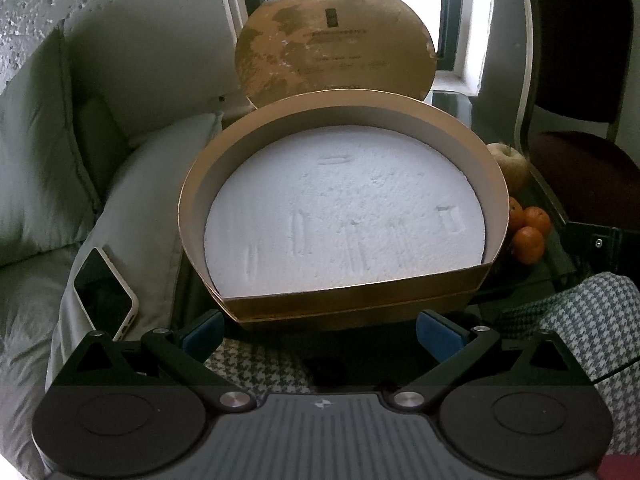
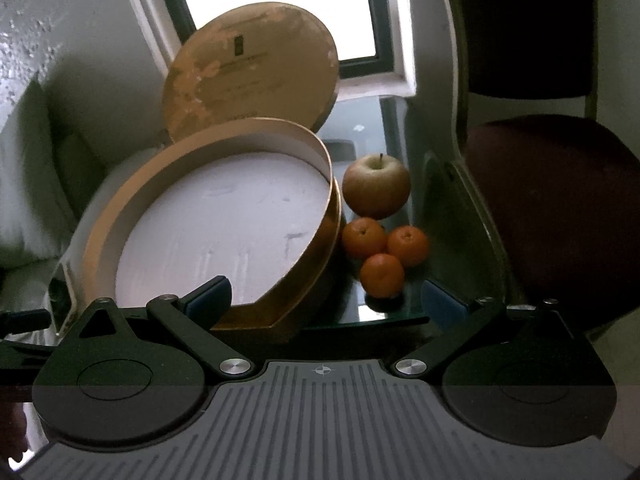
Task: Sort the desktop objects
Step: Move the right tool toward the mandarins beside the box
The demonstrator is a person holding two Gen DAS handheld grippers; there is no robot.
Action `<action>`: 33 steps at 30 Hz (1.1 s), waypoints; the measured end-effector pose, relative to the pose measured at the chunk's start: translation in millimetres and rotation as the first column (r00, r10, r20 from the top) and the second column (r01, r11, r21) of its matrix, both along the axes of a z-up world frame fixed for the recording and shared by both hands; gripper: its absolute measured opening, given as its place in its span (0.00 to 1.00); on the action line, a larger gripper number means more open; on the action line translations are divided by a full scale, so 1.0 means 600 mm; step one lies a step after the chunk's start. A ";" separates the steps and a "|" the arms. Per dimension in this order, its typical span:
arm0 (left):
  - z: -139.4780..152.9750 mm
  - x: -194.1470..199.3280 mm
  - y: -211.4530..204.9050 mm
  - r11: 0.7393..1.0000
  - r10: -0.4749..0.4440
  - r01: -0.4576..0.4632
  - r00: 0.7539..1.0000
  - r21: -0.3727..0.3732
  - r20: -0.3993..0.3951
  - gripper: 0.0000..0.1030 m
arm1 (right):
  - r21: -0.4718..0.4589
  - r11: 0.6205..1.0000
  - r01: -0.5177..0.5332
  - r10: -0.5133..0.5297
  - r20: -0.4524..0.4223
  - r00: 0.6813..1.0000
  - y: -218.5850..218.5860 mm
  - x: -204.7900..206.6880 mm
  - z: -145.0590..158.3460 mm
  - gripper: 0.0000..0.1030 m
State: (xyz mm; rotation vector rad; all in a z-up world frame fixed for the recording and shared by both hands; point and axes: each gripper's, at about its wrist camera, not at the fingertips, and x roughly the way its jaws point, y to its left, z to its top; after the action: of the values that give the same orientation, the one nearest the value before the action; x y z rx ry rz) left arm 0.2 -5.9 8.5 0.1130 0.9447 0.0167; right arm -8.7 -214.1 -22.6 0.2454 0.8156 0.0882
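A gold box (image 1: 352,304) with a white foam base (image 1: 344,216) stands open on the glass table; it also shows in the right wrist view (image 2: 304,256). Its round gold lid (image 1: 336,44) leans upright behind it. To the box's right lie an apple (image 2: 376,188) and three oranges (image 2: 382,274), partly hidden behind the box in the left wrist view (image 1: 528,236). My left gripper (image 1: 320,334) is open and empty, just short of the box's flat front wall. My right gripper (image 2: 326,300) is open and empty, in front of the box's right corner and the oranges.
A phone in a pale case (image 1: 106,288) lies on a grey cushion (image 1: 144,184) left of the box. A dark red chair (image 2: 560,208) stands right of the table (image 2: 400,312). Houndstooth fabric (image 1: 592,320) is near my left gripper. A window (image 2: 276,8) is behind.
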 end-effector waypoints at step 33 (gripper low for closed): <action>-0.026 0.010 -0.003 0.999 -0.047 0.045 0.996 -0.030 -0.081 0.99 | 0.113 0.992 0.050 -0.046 -0.034 0.998 -0.048 0.016 -0.044 1.00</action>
State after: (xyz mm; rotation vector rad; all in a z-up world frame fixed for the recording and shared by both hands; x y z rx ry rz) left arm 6.4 -7.5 -7.0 0.1098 1.0233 -0.0445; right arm 1.0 -242.7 -48.9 0.3751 0.8366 0.0860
